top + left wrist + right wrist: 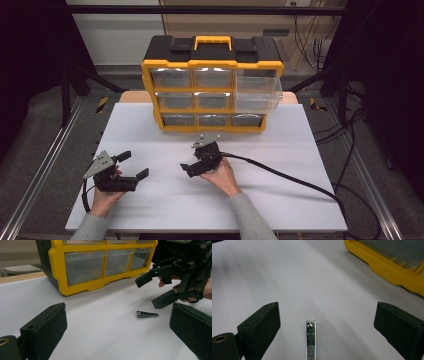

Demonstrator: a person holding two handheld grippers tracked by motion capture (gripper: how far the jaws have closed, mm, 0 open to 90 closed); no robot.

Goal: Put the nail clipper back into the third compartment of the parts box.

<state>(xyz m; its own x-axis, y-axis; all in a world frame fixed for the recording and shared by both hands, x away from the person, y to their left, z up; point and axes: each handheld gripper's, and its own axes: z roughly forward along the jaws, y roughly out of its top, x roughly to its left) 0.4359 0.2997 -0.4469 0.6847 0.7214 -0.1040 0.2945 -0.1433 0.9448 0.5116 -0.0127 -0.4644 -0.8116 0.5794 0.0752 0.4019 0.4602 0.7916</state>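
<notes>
A small silver nail clipper (147, 314) lies flat on the white table. In the right gripper view the nail clipper (310, 340) sits between the wide-apart jaws, a little left of centre. My right gripper (190, 169) is open and hangs just over it, jaws pointing down and to the left. My left gripper (134, 165) is open too, holding nothing, at the front left and aimed toward the right gripper (152, 291). A yellow and black drawer organizer (212, 65) stands at the back of the table.
One clear drawer (257, 87) on the organizer's right side is pulled out. The organizer's yellow base (387, 265) is close on the right gripper's far right. A black cable (290, 177) trails right across the white table (280, 145). Dark frame rails run along both sides.
</notes>
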